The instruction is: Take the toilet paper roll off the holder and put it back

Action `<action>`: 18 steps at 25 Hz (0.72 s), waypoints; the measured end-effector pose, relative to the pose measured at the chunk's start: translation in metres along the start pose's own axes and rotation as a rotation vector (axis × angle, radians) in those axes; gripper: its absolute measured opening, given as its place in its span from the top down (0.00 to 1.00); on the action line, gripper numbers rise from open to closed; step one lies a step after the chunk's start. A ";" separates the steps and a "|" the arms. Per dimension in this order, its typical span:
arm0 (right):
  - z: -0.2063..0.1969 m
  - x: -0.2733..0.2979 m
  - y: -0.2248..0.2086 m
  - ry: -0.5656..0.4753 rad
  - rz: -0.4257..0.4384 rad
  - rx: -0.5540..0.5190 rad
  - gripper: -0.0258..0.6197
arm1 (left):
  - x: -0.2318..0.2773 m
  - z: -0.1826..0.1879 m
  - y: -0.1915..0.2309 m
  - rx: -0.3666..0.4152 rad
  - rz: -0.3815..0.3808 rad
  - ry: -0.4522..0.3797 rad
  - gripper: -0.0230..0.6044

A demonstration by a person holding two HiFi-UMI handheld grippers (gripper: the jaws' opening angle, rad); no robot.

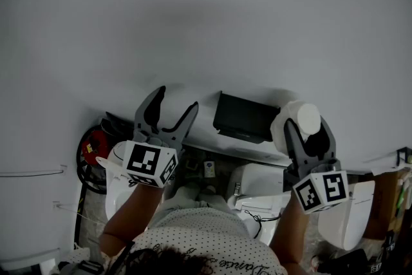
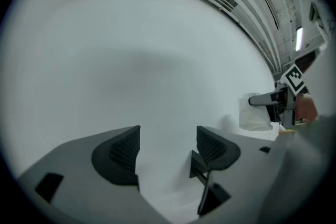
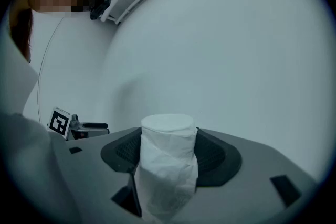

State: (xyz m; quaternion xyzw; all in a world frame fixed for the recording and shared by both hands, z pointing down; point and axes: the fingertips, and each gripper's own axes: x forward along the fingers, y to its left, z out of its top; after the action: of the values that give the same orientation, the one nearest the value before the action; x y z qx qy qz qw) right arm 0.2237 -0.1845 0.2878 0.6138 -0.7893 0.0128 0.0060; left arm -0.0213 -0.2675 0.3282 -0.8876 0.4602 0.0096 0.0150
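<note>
Your right gripper (image 3: 169,157) is clenched on the toilet paper roll (image 3: 167,134). Its two jaws press on the roll's soft sides, one on each side. The roll stands up tall between them, so its long way runs up and down, across the way the jaws squeeze. A loose bit of paper is wrapped around it. Your left gripper (image 2: 168,149) has its jaws apart, with nothing between them but the bare wall (image 2: 131,60) ahead. In the head view, the black holder (image 1: 244,118) sits on the wall between your two grippers. The roll is just beside the holder's right end, so the holder lies to the left of the roll. I think your right gripper is the nearer one, and it already has the roll. To put it back, you likely need to bring it left, toward the holder. The marker cubes (image 1: 149,164) show only black and white squares, not words. There is curly writing on your shirt (image 1: 212,235), but it is too small to read.
</note>
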 end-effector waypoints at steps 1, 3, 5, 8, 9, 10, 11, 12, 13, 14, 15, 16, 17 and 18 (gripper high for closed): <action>0.001 0.000 0.000 -0.002 0.000 0.000 0.50 | 0.000 0.000 0.000 0.000 0.000 -0.001 0.45; 0.001 0.000 0.000 -0.005 0.000 -0.001 0.50 | 0.000 0.001 -0.001 0.000 -0.001 -0.004 0.45; 0.002 0.001 0.000 -0.008 0.001 -0.002 0.50 | 0.000 0.001 -0.001 0.000 -0.001 -0.005 0.45; 0.005 0.001 0.001 -0.014 0.003 -0.004 0.50 | 0.000 0.001 -0.001 -0.001 -0.001 -0.005 0.45; 0.006 0.002 0.001 -0.015 0.004 -0.005 0.50 | 0.000 0.001 -0.001 -0.002 -0.001 -0.004 0.45; 0.008 0.002 0.001 -0.017 0.004 -0.006 0.50 | 0.000 0.001 -0.001 -0.002 -0.002 -0.004 0.45; 0.009 0.002 0.001 -0.020 0.005 -0.007 0.50 | 0.000 0.001 -0.001 -0.001 -0.002 -0.003 0.45; 0.010 0.002 0.001 -0.023 0.006 -0.008 0.50 | 0.000 0.001 -0.002 -0.001 -0.003 -0.003 0.45; 0.012 0.002 0.001 -0.027 0.007 -0.010 0.50 | 0.000 0.000 -0.002 -0.002 -0.003 -0.002 0.45; 0.014 0.003 0.001 -0.031 0.008 -0.012 0.50 | 0.000 0.000 -0.002 -0.002 -0.003 -0.002 0.45; 0.016 0.004 0.001 -0.036 0.010 -0.015 0.50 | 0.000 0.000 -0.002 -0.001 -0.003 -0.002 0.45; 0.019 0.004 0.002 -0.042 0.011 -0.017 0.50 | 0.000 0.000 -0.002 -0.001 -0.003 -0.002 0.45; 0.021 0.005 0.002 -0.048 0.013 -0.020 0.50 | -0.001 0.000 -0.001 0.001 -0.002 -0.002 0.45; 0.024 0.006 0.002 -0.055 0.015 -0.024 0.50 | -0.001 0.000 -0.001 0.005 -0.001 -0.002 0.45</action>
State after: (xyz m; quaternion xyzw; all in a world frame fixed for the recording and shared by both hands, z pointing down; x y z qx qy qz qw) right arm 0.2201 -0.1899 0.2636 0.6079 -0.7938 -0.0135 -0.0083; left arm -0.0209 -0.2666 0.3284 -0.8878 0.4599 0.0095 0.0177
